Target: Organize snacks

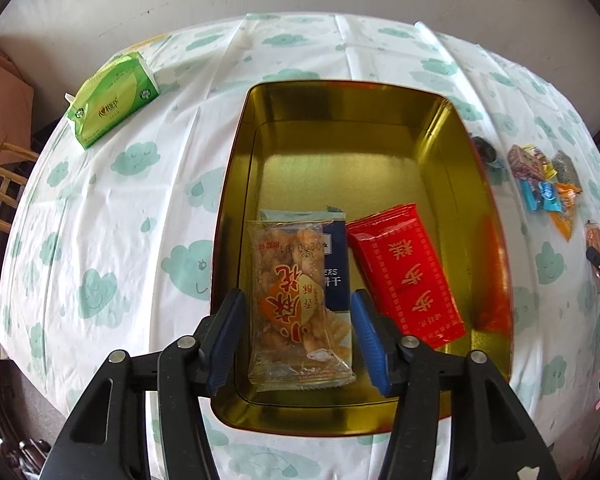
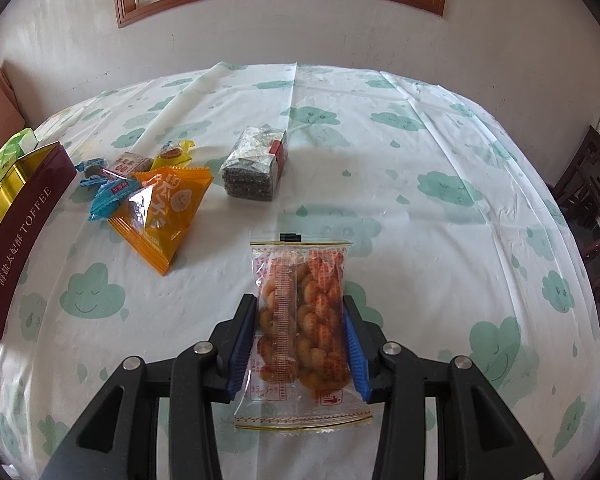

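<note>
Two light, crackly twist packets [image 1: 298, 304] [image 2: 302, 328], contents brittle: the left gripper [image 1: 298, 334], jaws apart, has one lying loose in the toffee tin [image 1: 476, 184]; the right gripper [image 2: 300, 340] clamps another mid-body above the worktop [image 2: 440, 208].

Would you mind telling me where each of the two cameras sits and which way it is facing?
Left wrist: on the left gripper, looking steeply down into the gold tin; its open jaws flank a clear twisted-snack packet.
Right wrist: on the right gripper, looking down across the cloud-print tablecloth toward the window; its jaws are shut on a fried-twist packet.
Shared: the tin, the loose snack pile and the tablecloth.
</note>
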